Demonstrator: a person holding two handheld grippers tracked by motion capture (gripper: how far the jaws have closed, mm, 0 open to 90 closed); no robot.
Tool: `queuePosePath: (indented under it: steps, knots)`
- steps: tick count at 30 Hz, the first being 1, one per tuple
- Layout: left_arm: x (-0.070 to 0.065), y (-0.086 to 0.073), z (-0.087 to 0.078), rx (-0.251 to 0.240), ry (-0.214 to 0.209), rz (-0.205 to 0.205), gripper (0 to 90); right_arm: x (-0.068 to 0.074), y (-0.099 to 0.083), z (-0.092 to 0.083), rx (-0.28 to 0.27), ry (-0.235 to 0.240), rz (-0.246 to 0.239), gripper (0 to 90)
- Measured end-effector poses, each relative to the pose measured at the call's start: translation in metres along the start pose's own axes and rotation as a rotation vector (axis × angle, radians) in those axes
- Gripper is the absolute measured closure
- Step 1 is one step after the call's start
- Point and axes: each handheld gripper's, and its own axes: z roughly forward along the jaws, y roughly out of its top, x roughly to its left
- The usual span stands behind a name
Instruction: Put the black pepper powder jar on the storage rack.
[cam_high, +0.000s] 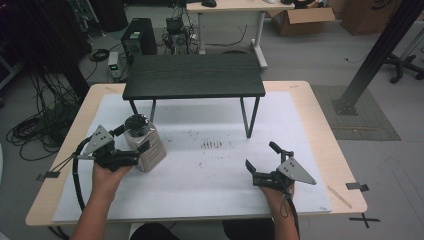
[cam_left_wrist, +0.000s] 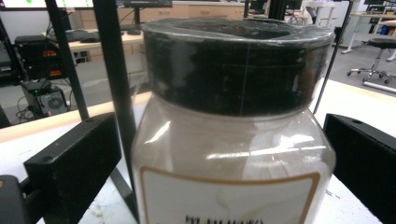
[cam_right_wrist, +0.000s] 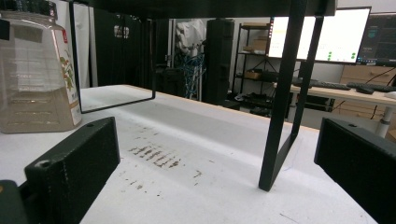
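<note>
Standing on the white desk (cam_high: 210, 185) beside the small black shelf (cam_high: 194, 76), the jar (cam_high: 145, 142) sat between our left gripper (cam_high: 131, 142)'s spread fingers (cam_left_wrist: 74, 161), not squeezed, while our right gripper (cam_high: 260, 157) waited open, well apart.

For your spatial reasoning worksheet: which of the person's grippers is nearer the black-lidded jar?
Left. The left gripper has its open jaws on either side of the jar; the right gripper sits far across the white mat, open and empty.
</note>
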Motion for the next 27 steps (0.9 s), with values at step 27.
queuePosePath:
  steps: [27]
  knots:
    - [-0.003,-0.004,0.017,0.011,0.011,0.005,10.3,-0.001,0.000,0.000,0.000,0.000,0.007,0.0]
